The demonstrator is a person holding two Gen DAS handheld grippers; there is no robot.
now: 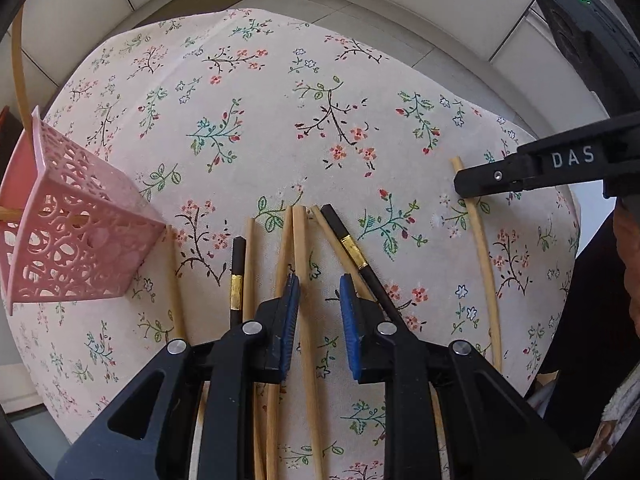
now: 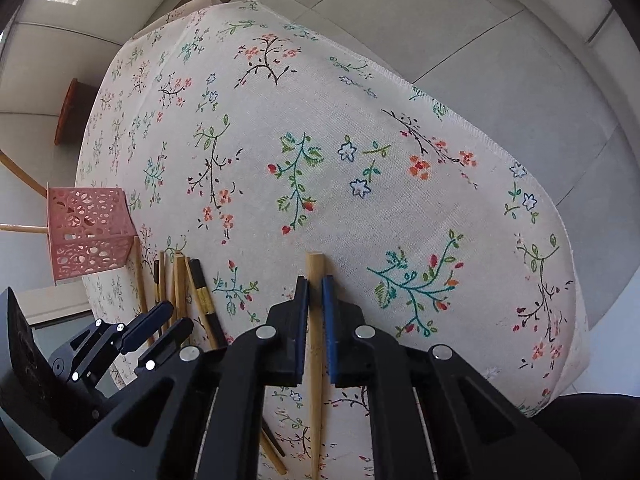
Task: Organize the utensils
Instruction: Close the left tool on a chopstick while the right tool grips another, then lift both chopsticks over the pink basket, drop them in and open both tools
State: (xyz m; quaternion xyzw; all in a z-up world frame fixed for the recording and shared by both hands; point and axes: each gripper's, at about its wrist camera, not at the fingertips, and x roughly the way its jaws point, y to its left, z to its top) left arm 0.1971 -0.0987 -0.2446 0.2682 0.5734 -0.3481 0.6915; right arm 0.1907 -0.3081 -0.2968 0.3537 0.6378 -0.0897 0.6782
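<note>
Several wooden chopsticks (image 1: pixel 298 248) and two black gold-banded chopsticks (image 1: pixel 347 240) lie on a floral cloth (image 1: pixel 280 140). My left gripper (image 1: pixel 319 304) is open just above them, one wooden stick between its blue pads. A pink perforated holder (image 1: pixel 76 236) stands at the left with a stick in it. My right gripper (image 2: pixel 316 304) has its jaws closed around a single wooden chopstick (image 2: pixel 315 272) that lies apart to the right. It also shows in the left wrist view (image 1: pixel 480 184) over that chopstick (image 1: pixel 486 256). The holder (image 2: pixel 86 232) and the left gripper (image 2: pixel 156 328) show in the right wrist view.
The cloth (image 2: pixel 360 160) covers a small table whose edges drop to a tiled floor (image 2: pixel 500 60). A brown round object (image 2: pixel 74 108) stands beyond the far left edge.
</note>
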